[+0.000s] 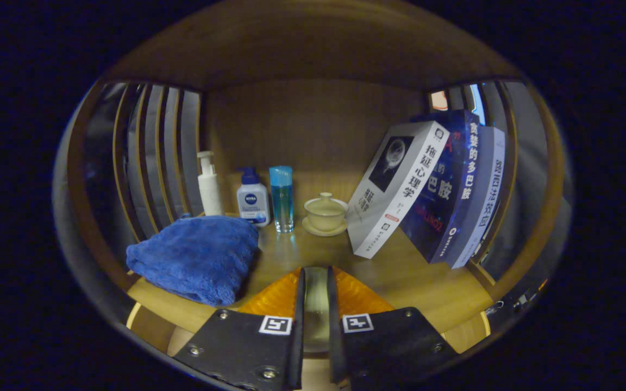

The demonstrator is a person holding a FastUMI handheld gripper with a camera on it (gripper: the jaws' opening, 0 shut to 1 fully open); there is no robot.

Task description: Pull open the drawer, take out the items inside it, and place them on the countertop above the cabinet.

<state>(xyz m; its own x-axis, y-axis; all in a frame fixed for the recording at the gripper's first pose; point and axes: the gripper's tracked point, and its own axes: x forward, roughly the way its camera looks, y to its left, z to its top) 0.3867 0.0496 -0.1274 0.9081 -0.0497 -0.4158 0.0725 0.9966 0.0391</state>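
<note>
Nearly closed, the gripper (pixel 316 282) pinches a pale, unidentifiable object (pixel 316 304).

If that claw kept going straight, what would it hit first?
Probably the lidded cup, straight beyond the claw, whose fingers sit close together; the blue bottle stands just beside that line. Depth is unclear.

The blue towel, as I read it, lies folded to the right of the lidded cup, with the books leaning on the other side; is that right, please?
Not quite: the gripper view shows the blue towel lying folded to the left of the lidded cup, with the books leaning on the other side. The gripper is nearly closed on something held between its fingers.
</note>
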